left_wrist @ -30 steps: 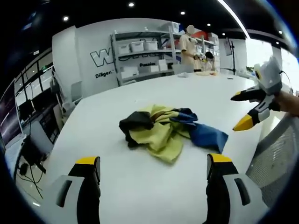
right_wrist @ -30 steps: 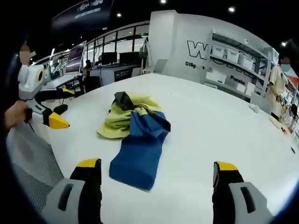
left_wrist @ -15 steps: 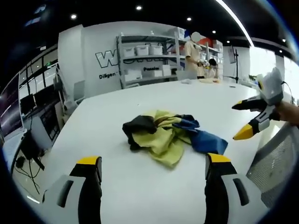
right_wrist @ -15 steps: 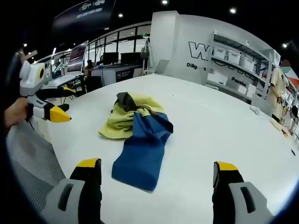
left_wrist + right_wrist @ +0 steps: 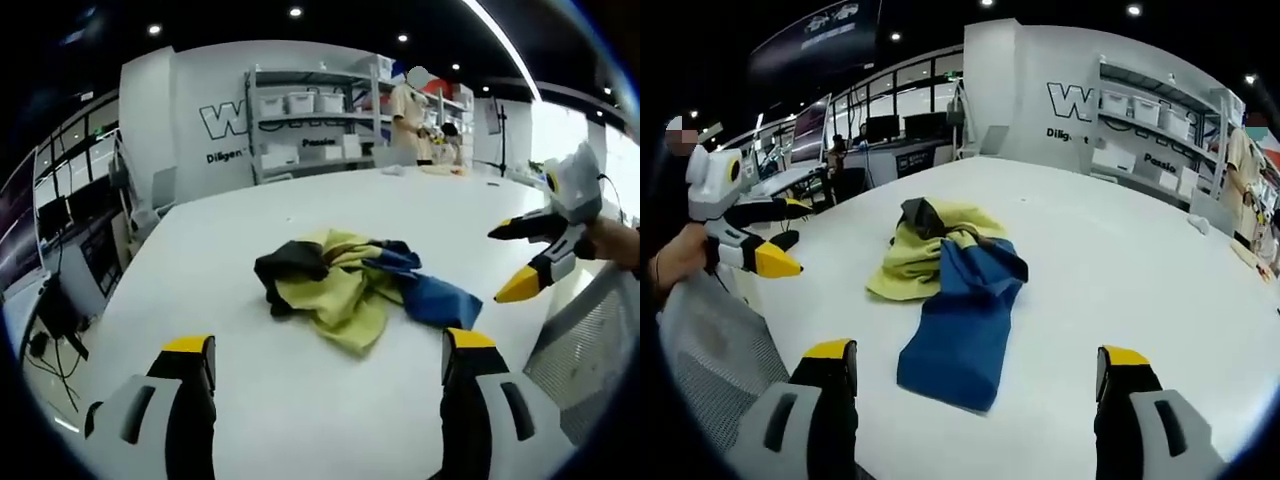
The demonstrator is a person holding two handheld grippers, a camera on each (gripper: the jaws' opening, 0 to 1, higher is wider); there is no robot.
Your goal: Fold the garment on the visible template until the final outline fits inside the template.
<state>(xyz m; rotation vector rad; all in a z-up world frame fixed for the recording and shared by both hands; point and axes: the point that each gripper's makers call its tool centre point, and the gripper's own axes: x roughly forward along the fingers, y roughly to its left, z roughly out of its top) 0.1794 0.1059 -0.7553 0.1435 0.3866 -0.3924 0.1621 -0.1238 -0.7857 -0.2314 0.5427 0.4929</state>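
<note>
The garment (image 5: pixel 355 292) lay crumpled in a heap near the middle of the white surface (image 5: pixel 300 400), a tangle of yellow, blue and black cloth; its true outline could not be made out, since the folds hid most of it. In the right gripper view the garment (image 5: pixel 952 300) showed a long blue part stretching from the heap toward the camera, with the yellow part bunched behind it and a small black patch at the far end. No marking of a template could be told on the surface around the garment.

The left tongs (image 5: pixel 325 360) stood apart, hovering short of the garment and touching nothing; their lower parts were cut off by the picture's edge. The right tongs (image 5: pixel 975 370) were likewise spread wide, empty, with the blue end of the garment lying between and just beyond their tips.

To the right of the garment, in the left gripper view, the right tongs (image 5: pixel 520 258) appeared again (held by a partly visible hand (image 5: pixel 615 242)), yellow tips parted. In the right gripper view, the left tongs (image 5: pixel 780 240) sat left of the garment, over a grey mesh chair back (image 5: pixel 715 350). Beyond the garment stood shelving with bins (image 5: pixel 310 125); the wall lettering was partly hidden.
</note>
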